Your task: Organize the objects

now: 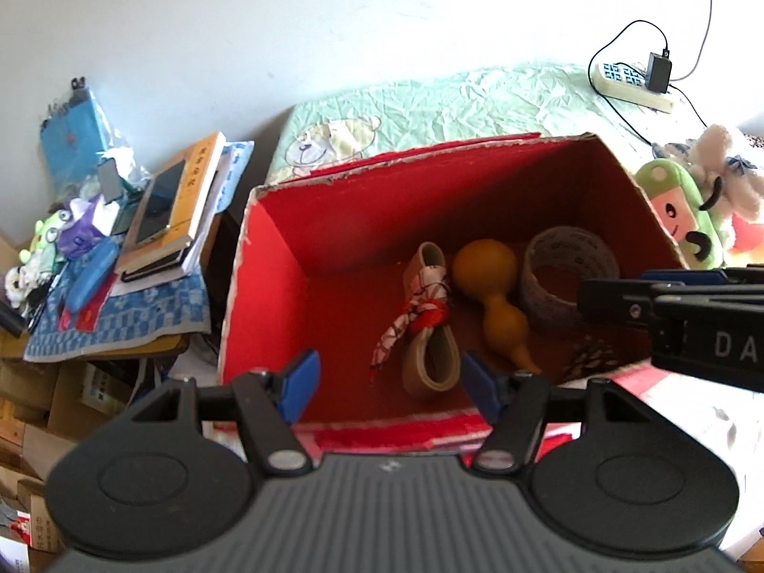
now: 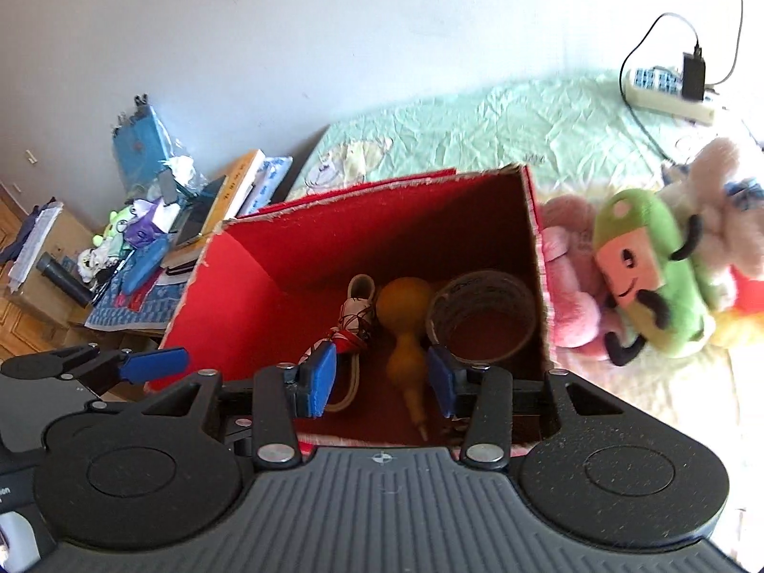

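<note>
While both grippers hover empty, 3 objects fill the red box (image 1: 267,286).

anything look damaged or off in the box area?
The red box has a ragged, torn top rim, frayed white along the back and left edges. Inside, the gourd lies on its side between a tied strap and a tape roll. Nothing spilled. Both grippers are empty.
</note>
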